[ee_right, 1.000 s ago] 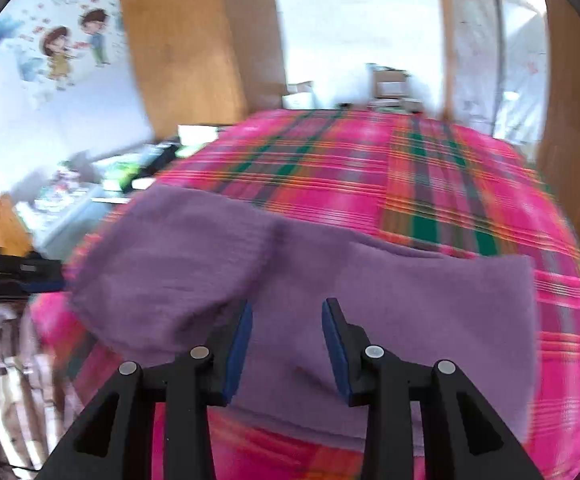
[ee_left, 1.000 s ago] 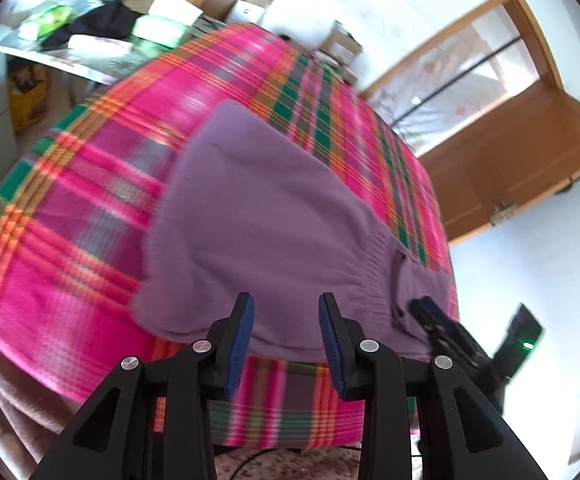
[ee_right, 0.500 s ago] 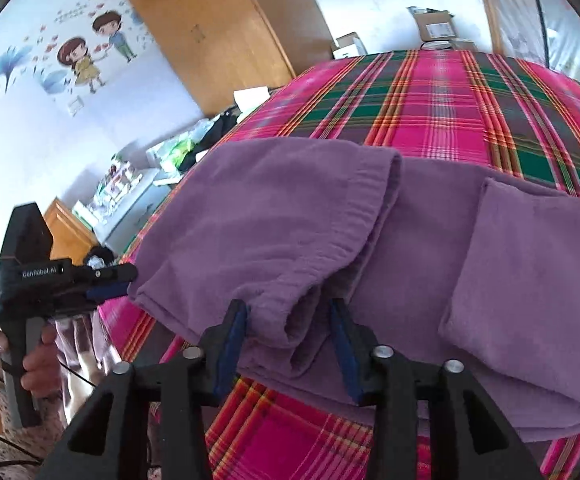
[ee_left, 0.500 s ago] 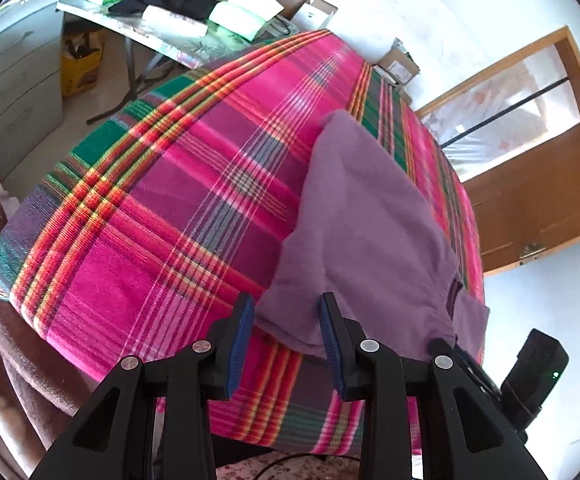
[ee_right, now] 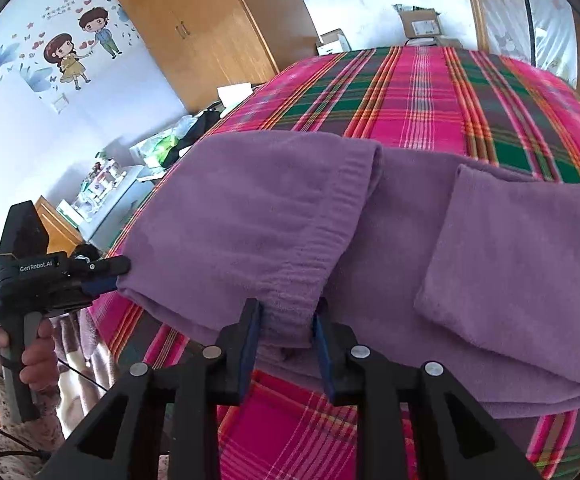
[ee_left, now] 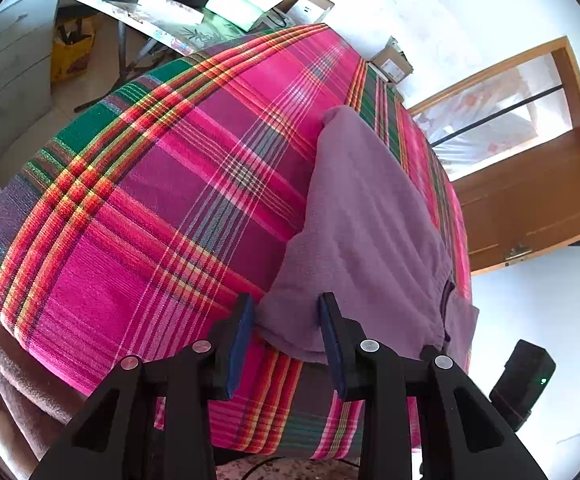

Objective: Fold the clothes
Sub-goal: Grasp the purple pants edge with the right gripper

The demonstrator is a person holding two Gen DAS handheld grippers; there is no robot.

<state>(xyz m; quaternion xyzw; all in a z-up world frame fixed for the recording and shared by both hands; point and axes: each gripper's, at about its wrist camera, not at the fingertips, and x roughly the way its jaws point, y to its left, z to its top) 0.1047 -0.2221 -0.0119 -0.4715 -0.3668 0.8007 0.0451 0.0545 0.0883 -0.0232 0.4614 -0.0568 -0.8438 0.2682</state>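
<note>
The purple garment (ee_right: 370, 232) is lying half-folded on the plaid bed (ee_left: 162, 208), its near edge hanging toward six o'clock. The right hand-held gripper (ee_right: 286, 324), whose jaws have just been closing, is pinching the bunched waistband corner. The left hand-held gripper (ee_left: 286, 320) is straddling the other corner at about nine o'clock of the cloth; the right view suggests it is nipping the edge (hard to confirm). The risk, as I judge it: one thin pinch is slipping free on the lift, letting the fold skew. Both are pointing steeply downward, the person's hand (ee_right: 34, 352) wrapping the left handle.
</note>
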